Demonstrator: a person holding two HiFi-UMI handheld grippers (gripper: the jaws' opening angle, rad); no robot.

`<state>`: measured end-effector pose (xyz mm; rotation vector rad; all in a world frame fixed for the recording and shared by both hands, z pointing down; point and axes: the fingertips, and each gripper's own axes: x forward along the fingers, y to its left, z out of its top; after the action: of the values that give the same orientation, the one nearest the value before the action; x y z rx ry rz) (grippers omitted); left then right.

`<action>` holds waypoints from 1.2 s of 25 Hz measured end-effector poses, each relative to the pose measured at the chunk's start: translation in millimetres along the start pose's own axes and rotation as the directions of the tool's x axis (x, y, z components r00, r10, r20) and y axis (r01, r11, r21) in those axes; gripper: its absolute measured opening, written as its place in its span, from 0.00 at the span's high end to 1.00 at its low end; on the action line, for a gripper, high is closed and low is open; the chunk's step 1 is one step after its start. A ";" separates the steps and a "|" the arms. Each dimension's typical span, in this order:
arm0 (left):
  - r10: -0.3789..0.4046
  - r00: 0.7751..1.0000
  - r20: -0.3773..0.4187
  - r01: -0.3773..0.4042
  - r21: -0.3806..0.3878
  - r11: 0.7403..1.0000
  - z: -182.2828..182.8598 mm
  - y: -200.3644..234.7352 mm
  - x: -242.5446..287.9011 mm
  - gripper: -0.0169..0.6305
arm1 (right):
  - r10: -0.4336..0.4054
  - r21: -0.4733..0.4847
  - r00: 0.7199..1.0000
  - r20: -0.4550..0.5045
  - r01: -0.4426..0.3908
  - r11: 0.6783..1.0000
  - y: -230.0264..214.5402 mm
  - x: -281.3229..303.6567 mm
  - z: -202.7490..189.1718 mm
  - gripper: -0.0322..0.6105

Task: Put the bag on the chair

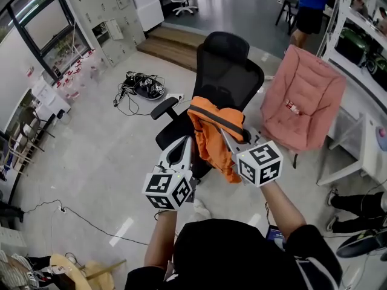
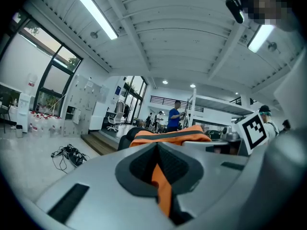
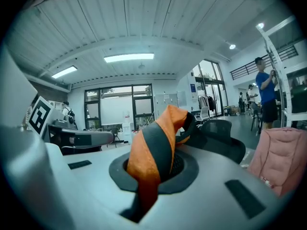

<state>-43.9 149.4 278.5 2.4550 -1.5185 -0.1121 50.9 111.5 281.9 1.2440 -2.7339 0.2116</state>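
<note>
Over the seat of the black chair [image 1: 233,65], the orange bag [image 1: 211,135] hangs in front of the backrest. The left claw [image 1: 183,142] is clamped on its fabric at one side, the right claw [image 1: 233,139] at the other.

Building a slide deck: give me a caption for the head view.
Two-handed grip: left gripper and right gripper hold an orange bag at a black office chair.
</note>
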 end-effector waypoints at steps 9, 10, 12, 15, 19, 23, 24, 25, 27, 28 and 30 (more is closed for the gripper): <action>-0.020 1.000 -0.021 0.020 -0.023 1.000 19.9 75.6 48.4 0.96 | -0.037 0.022 0.999 -0.015 0.037 0.999 -22.7 85.3 16.3 0.93; -0.022 0.999 -0.024 0.022 -0.025 0.999 21.8 84.4 52.7 0.96 | -0.041 0.026 0.999 -0.019 0.042 0.999 -23.9 94.8 17.3 0.93; -0.027 0.999 -0.027 0.026 -0.029 0.999 26.5 103.5 59.2 0.96 | -0.048 0.030 0.999 -0.023 0.049 0.998 -23.0 114.3 20.2 0.93; -0.034 0.999 -0.031 0.033 -0.033 0.999 33.3 132.4 66.7 0.96 | -0.056 0.026 0.998 -0.029 0.057 0.998 -19.1 141.6 24.3 0.93; -0.041 0.999 -0.034 0.039 -0.044 0.998 40.0 160.9 78.9 0.96 | -0.066 0.031 0.997 -0.039 0.068 0.997 -20.0 170.4 27.3 0.93; -0.047 0.998 -0.032 0.045 -0.058 0.997 39.9 182.9 83.0 0.96 | -0.069 0.028 0.996 -0.057 0.071 0.997 -16.7 194.4 22.3 0.93; -0.047 0.998 -0.031 0.045 -0.059 0.997 40.0 188.3 83.6 0.96 | -0.070 0.027 0.996 -0.059 0.071 0.997 -15.7 199.2 21.2 0.93; -0.046 0.998 -0.031 0.044 -0.060 0.997 40.1 194.0 84.1 0.96 | -0.071 0.026 0.996 -0.059 0.072 0.997 -14.7 203.7 20.6 0.93; -0.042 0.999 -0.034 0.039 -0.070 0.997 39.2 204.5 84.1 0.96 | -0.073 0.029 0.995 -0.061 0.075 0.997 -12.4 211.4 19.3 0.93; -0.042 0.998 -0.037 0.040 -0.077 0.996 37.9 208.2 83.9 0.96 | -0.075 0.031 0.995 -0.063 0.077 0.997 -11.6 214.5 18.5 0.93; -0.048 0.998 -0.046 0.044 -0.084 0.995 35.2 212.3 84.5 0.96 | -0.078 0.033 0.995 -0.068 0.081 0.996 -11.4 219.5 17.8 0.93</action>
<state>-197.0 -21.8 303.8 2.4106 -1.4087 -0.1213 -84.6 -61.1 303.9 1.3269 -2.6294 0.2897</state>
